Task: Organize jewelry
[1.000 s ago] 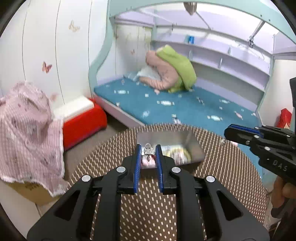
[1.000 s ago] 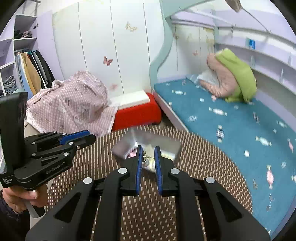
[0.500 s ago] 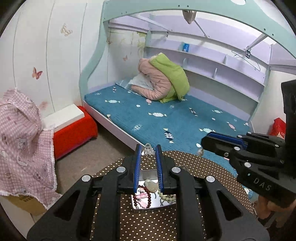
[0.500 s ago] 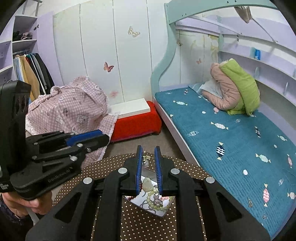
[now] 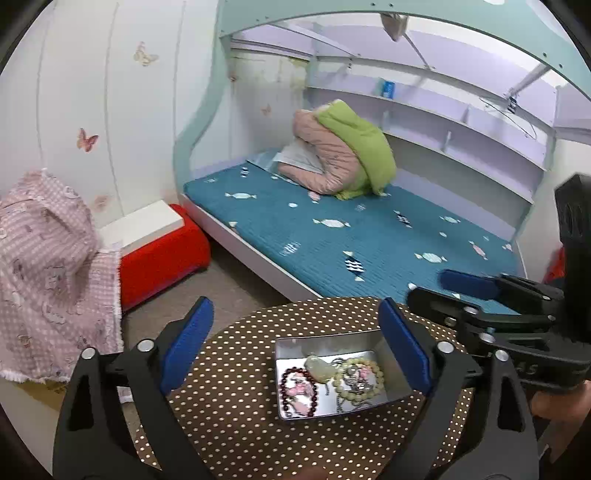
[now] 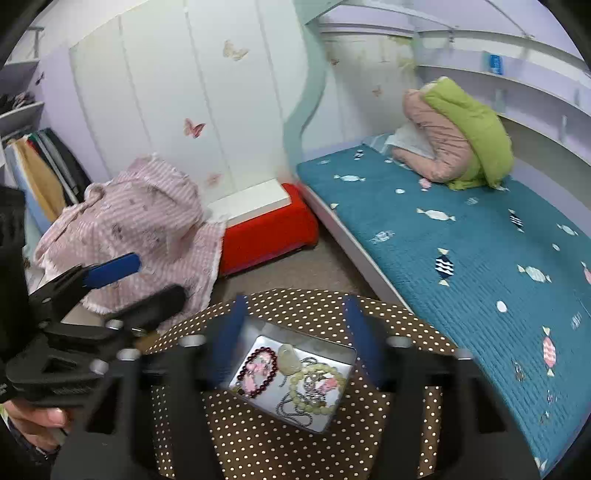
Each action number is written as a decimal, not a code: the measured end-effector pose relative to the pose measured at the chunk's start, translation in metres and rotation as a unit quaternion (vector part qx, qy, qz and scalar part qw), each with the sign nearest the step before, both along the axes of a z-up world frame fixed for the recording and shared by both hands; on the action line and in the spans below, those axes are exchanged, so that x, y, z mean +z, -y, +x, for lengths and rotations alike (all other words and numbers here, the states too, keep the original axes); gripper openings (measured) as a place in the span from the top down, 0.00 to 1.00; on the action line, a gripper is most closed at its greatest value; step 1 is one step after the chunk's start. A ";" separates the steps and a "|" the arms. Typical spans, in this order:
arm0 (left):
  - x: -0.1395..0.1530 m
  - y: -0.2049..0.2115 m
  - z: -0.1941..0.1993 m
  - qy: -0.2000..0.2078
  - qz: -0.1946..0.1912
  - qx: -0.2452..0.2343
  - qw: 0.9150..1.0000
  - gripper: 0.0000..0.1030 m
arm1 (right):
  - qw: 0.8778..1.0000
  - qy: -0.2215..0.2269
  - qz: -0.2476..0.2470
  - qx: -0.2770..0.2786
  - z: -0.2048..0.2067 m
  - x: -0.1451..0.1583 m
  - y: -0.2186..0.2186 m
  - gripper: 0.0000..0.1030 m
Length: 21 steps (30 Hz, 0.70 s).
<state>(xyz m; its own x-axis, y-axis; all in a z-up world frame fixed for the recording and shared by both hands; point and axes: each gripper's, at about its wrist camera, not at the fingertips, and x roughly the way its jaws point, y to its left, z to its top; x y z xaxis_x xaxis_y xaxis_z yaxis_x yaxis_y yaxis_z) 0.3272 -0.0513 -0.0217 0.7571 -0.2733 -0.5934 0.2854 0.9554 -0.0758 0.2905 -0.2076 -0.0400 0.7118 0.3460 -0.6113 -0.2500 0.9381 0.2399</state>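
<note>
The left gripper point(image 5: 295, 339) stands wide open and empty, with the dark red bracelet point(image 5: 295, 387) at about 6 o'clock from it. That bracelet, a pale bead bracelet point(image 5: 360, 380) and a chain lie inside the metal tin point(image 5: 397, 369) on the dotted table point(image 5: 240, 424). The right gripper point(image 6: 295, 332), blurred, also gapes wide above the tin.

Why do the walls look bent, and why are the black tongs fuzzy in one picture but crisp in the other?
Both views: the fisheye lens bows the teal bed frame and darkens the corners. Right wrist view: the right tongs are smeared, probably by motion, while the shiny rectangular metal tin of beads stays fairly sharp. Left wrist view: the left tongs look crisp; the tin's wall reflects soft light.
</note>
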 end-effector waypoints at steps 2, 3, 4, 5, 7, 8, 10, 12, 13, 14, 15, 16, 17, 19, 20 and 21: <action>0.003 -0.007 -0.004 0.006 0.002 0.013 1.000 0.08 | 1.000 0.005 0.008 -0.011 -0.004 0.002 0.005 0.22; 0.004 -0.011 -0.007 0.008 0.002 0.019 1.000 0.06 | 1.000 0.009 0.009 -0.017 -0.006 0.004 0.006 0.13; 0.005 -0.014 -0.010 0.011 0.001 0.026 1.000 0.05 | 1.000 0.015 0.010 -0.024 -0.009 0.007 0.008 0.07; 0.007 -0.018 -0.014 0.015 0.000 0.033 0.999 0.05 | 0.999 0.017 0.010 -0.030 -0.012 0.009 0.009 0.07; 0.011 -0.023 -0.021 0.021 -0.001 0.044 0.999 0.05 | 0.999 0.017 0.009 -0.038 -0.016 0.012 0.010 0.07; 0.012 -0.026 -0.027 0.025 -0.001 0.051 0.998 0.05 | 0.999 0.018 0.010 -0.042 -0.020 0.014 0.011 0.07; 0.017 -0.031 -0.040 0.035 -0.004 0.061 0.998 0.05 | 0.998 0.023 0.008 -0.052 -0.027 0.018 0.011 0.07; 0.023 -0.034 -0.052 0.044 -0.005 0.065 0.997 0.05 | 0.998 0.028 0.012 -0.056 -0.036 0.023 0.013 0.07; 0.026 -0.035 -0.059 0.050 -0.005 0.067 0.997 0.05 | 0.998 0.033 0.014 -0.057 -0.043 0.027 0.013 0.07; 0.030 -0.036 -0.068 0.059 -0.003 0.068 0.996 0.05 | 0.997 0.039 0.012 -0.058 -0.050 0.031 0.012 0.07; 0.034 -0.037 -0.077 0.068 -0.001 0.071 0.995 0.05 | 0.997 0.048 0.010 -0.061 -0.060 0.036 0.011 0.07; 0.037 -0.038 -0.085 0.075 0.002 0.073 0.994 0.05 | 0.997 0.054 0.009 -0.063 -0.068 0.040 0.010 0.07; 0.041 -0.039 -0.097 0.086 0.003 0.077 0.993 0.05 | 0.996 0.059 0.009 -0.064 -0.075 0.042 0.010 0.07; 0.048 -0.041 -0.118 0.102 0.004 0.080 0.992 0.05 | 0.995 0.074 0.007 -0.069 -0.097 0.051 0.008 0.07; 0.051 -0.043 -0.130 0.112 0.005 0.081 0.990 0.05 | 0.994 0.083 0.003 -0.072 -0.110 0.055 0.008 0.07; 0.054 -0.044 -0.142 0.122 0.006 0.083 0.989 0.05 | 0.993 0.092 0.000 -0.076 -0.122 0.058 0.007 0.07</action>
